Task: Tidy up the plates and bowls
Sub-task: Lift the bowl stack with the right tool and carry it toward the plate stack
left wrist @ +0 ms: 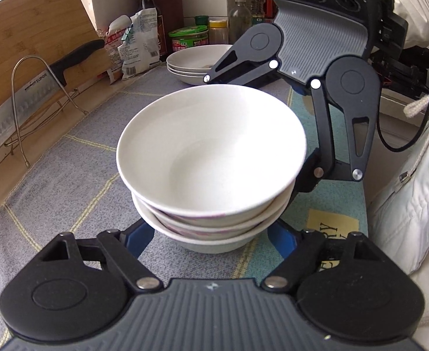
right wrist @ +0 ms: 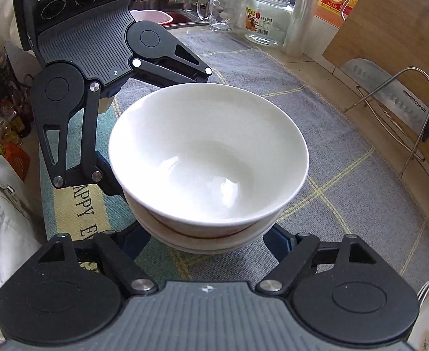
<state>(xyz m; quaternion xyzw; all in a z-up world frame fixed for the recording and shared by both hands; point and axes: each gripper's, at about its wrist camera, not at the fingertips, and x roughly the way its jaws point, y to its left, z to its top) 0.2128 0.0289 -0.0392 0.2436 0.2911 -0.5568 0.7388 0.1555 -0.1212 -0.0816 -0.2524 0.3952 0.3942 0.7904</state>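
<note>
bowl stack [left wrist: 211, 172]: three white bowls nested on the mat [left wrist: 68, 175], sitting right between my fingers
left gripper [left wrist: 211, 239]: fingers hugging the bottom bowl, can't tell if they press
right gripper [right wrist: 211, 244]: same deal from the opposite side
plates [left wrist: 197, 61]: stacked past the bowls

The stack of three white ceramic bowls [left wrist: 211, 158] stands on the grey checked cloth [left wrist: 68, 158] between both claws; beyond it sits a stack of shallow white plates [left wrist: 194, 61].
</note>
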